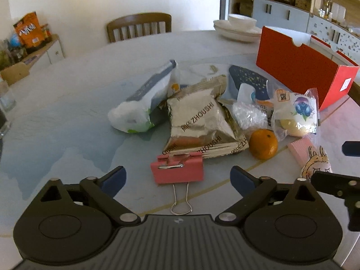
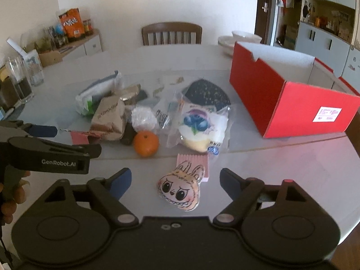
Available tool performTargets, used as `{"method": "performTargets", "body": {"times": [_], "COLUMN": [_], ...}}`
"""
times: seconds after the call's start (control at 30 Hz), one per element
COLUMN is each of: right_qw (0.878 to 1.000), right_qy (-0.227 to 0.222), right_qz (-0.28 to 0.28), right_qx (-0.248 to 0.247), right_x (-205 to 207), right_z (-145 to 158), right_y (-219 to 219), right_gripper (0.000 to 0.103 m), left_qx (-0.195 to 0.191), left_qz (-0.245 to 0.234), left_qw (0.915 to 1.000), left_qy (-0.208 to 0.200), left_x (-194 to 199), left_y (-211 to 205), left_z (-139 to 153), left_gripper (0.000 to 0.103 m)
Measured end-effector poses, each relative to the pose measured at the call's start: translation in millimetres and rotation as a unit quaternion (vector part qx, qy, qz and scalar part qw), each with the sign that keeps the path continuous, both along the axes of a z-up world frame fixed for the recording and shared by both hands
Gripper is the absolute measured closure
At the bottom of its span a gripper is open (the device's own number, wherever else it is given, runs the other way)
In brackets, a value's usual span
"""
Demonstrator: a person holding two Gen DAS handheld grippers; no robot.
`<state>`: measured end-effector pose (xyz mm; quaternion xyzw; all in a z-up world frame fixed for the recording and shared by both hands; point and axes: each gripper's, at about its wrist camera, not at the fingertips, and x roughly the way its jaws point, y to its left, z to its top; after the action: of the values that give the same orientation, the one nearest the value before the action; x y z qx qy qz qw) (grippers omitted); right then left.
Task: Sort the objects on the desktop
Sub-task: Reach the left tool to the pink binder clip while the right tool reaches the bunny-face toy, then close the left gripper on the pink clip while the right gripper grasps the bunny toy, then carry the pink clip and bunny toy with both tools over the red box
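Observation:
A pink binder clip (image 1: 177,172) lies on the table between the wide-apart fingers of my left gripper (image 1: 177,173), which is open; the pads do not touch it. Behind the clip sit a gold snack packet (image 1: 198,121), a white bag (image 1: 139,103), an orange (image 1: 263,144) and a blueberry bun packet (image 1: 297,114). My right gripper (image 2: 175,175) is open over a cartoon-face charm (image 2: 180,189) that rests on a pink ribbed pad (image 2: 193,160); its pads stand clear of the charm. The orange (image 2: 146,143) and the bun packet (image 2: 200,123) lie beyond it.
An open red box (image 2: 281,94) stands at the right of the table. Stacked white plates with a bowl (image 1: 238,28) sit at the far edge, beside a wooden chair (image 2: 172,33). Drinking glasses (image 2: 20,76) stand at the left. A hand (image 2: 11,193) holds the left gripper.

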<state>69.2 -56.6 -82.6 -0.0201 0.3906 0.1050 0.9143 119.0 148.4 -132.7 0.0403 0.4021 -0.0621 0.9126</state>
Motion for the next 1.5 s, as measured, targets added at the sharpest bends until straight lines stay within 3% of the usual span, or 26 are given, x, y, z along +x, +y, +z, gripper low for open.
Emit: {"method": "performTargets", "body": {"times": [0.33, 0.73, 1.07, 1.5], "right_qw": [0.999, 0.998, 0.998, 1.000], "right_qy": [0.033, 0.052, 0.048, 0.021], "right_qz": [-0.018, -0.015, -0.019, 0.004], "right_qx": [-0.011, -0.023, -0.020, -0.008], "right_x": [12, 18, 20, 19], "right_z": [-13, -17, -9, 16], "right_y": [6, 6, 1, -11], "right_gripper": [0.030, 0.053, 0.055, 0.056], "left_qx": [-0.013, -0.018, -0.019, -0.037], "left_qz": [-0.014, -0.023, -0.039, -0.071], "left_qw": [0.9997, 0.9992, 0.9988, 0.9968], "left_qy": [0.015, 0.026, 0.021, -0.005], "left_x": [10, 18, 14, -3], "left_y": [5, 7, 10, -1], "left_z": [-5, -4, 1, 35], "left_gripper": [0.014, 0.052, 0.053, 0.053]}}
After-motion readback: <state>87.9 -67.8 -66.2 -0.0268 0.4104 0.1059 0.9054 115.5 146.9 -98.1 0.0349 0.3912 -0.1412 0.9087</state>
